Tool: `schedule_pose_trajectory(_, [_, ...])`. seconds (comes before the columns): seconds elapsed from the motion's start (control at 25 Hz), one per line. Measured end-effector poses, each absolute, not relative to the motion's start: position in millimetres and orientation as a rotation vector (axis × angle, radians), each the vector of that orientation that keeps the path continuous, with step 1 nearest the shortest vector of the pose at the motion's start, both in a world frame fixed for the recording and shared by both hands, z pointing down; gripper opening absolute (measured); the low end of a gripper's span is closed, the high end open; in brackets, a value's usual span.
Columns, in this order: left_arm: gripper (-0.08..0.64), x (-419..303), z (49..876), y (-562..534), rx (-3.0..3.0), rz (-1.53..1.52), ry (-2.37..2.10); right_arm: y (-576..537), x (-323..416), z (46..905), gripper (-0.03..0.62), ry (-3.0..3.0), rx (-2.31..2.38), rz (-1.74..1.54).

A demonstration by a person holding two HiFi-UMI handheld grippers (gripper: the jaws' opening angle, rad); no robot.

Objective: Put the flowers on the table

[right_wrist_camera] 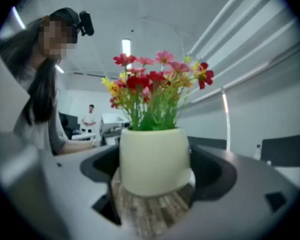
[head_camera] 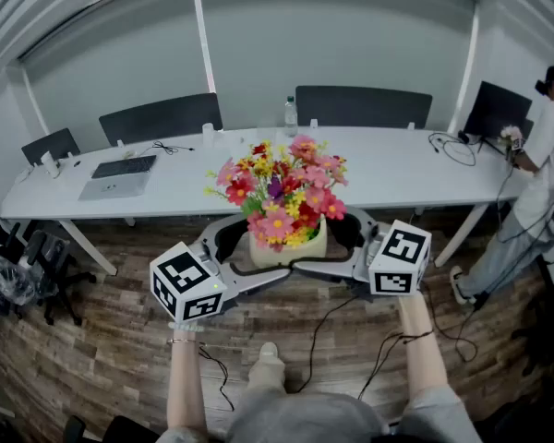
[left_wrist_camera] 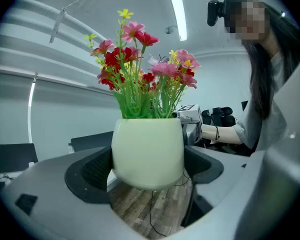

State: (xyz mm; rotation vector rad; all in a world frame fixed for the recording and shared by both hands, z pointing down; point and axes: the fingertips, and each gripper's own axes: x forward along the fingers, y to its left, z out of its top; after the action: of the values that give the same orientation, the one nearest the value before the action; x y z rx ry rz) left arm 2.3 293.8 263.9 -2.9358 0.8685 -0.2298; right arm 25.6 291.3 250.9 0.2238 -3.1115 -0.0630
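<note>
A cream pot [head_camera: 291, 247] of pink, red and yellow flowers [head_camera: 282, 190] hangs in the air over the wooden floor, just in front of the long white table [head_camera: 397, 169]. My left gripper [head_camera: 249, 255] clasps the pot from the left and my right gripper [head_camera: 337, 245] clasps it from the right. In the left gripper view the pot [left_wrist_camera: 147, 144] fills the gap of the left gripper [left_wrist_camera: 147, 170], with both dark pads against its sides. The right gripper view shows the same pot [right_wrist_camera: 152, 154] wedged in the right gripper [right_wrist_camera: 152, 173]. Both sets of jaws stand wide around it.
On the table lie a laptop [head_camera: 120, 175], a water bottle [head_camera: 291, 116], a small cup [head_camera: 208, 135] and cables [head_camera: 451, 148]. Dark chairs [head_camera: 162, 118] line its far side. A person in white [head_camera: 545, 169] stands at the right by a monitor [head_camera: 494, 111]. Cables [head_camera: 328, 326] trail on the floor.
</note>
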Motion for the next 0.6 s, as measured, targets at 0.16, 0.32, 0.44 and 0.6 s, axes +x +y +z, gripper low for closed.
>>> schedule_pose_trajectory(0.16, [0.445,2.4,263.0,294.3,-2.934,-0.231,0.866,292.1,25.4,250.8,0.434,-3.110,0.227,-0.063])
schedule_pose_trajectory(0.32, [0.446,3.2,263.8,293.2,-2.935,-0.231,0.866,291.3,26.1,251.3,0.434,-3.105,0.229,-0.068])
schedule_pose_trajectory(0.44, [0.445,4.2,265.0,292.1,-2.935,-0.222,0.865,290.3,27.3,251.8,0.434,-3.100,0.232,-0.081])
schedule_pose_trajectory(0.6, [0.445,5.9,262.8,290.3,-2.926,-0.181,0.877,288.5,29.6,247.8,0.434,-3.111,0.221,-0.109])
